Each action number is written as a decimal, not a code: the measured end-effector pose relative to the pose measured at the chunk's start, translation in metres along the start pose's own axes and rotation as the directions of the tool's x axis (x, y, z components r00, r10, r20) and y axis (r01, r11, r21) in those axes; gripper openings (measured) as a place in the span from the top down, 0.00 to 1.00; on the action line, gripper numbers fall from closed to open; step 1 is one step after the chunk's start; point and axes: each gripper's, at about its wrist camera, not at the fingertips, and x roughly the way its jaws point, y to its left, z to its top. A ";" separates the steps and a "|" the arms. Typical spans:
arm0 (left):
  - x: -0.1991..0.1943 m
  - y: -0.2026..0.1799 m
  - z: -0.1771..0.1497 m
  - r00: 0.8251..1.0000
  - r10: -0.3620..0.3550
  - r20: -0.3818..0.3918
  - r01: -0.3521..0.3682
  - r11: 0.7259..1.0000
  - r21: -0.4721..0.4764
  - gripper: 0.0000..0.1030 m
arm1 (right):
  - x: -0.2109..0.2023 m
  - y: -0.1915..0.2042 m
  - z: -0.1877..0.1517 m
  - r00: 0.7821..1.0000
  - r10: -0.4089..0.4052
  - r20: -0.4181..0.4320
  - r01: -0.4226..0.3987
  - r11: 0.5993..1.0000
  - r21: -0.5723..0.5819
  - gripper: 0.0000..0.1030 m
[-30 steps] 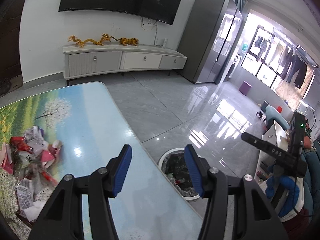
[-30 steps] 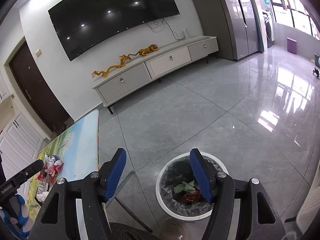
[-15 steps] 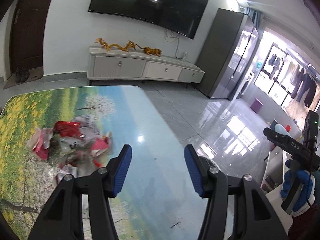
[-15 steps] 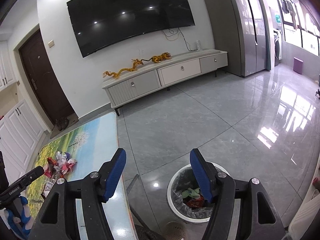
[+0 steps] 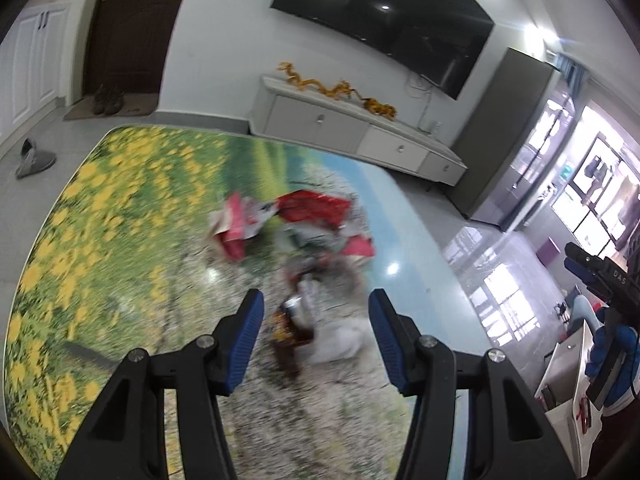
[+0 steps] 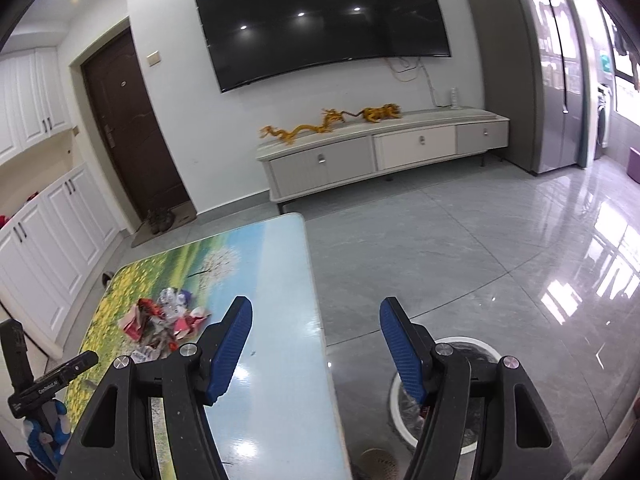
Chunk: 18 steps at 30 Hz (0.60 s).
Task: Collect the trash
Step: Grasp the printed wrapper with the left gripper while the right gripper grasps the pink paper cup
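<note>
Left gripper [image 5: 316, 330]: fingers spread wide, empty, poised over the trash pile, aimed at its near end.
Right gripper [image 6: 316, 344]: fingers spread wide, empty, held over the surface edge and the floor.
Trash pile [image 5: 304, 248]: crumpled red, pink and white wrappers, blurred, heaped mid-surface; a dark wrapper [image 5: 290, 330] nearest the left fingers.
Surface [image 5: 120, 240]: glossy meadow-print top.
Trash bin [image 6: 486, 346]: white rim, dark liner, on the floor beside the surface, partly hidden behind the right gripper.
</note>
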 end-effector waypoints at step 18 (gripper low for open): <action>0.050 -0.002 -0.003 0.990 -0.020 -0.137 0.022 1.000 0.018 0.55 | 0.087 0.069 -0.022 0.967 0.159 -0.198 -0.179 0.980 -0.088 0.38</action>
